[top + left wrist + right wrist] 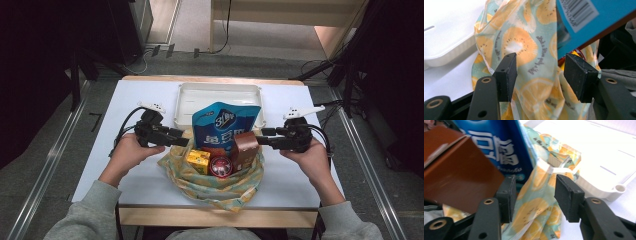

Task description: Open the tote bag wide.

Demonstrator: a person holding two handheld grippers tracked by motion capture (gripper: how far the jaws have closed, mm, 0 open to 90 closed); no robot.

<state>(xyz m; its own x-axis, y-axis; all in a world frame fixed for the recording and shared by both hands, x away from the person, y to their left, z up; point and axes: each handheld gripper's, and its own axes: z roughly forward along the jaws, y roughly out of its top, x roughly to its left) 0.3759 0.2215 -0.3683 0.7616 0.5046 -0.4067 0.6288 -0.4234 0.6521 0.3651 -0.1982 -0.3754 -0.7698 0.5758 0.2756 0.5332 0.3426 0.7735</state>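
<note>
Fruit-print bag (pixel 220 185) at the table's near middle, just before the white tray (pixel 218 90), snacks standing inside (unpacking not begun). Left gripper (pixel 183 138) and right gripper (pixel 262 136) flank its rim, jaws parted, gripping nothing.

On the white surface (pixel 135 180) we see a fruit-print bag (pixel 220 187) holding a blue pouch (pixel 225 122), a brown box (pixel 245 147), a yellow box (pixel 198 161) and a red tin (pixel 220 166). Left gripper (pixel 181 139) and right gripper (pixel 260 136) flank it; a white tray (pixel 185 97) lies beyond.
</note>
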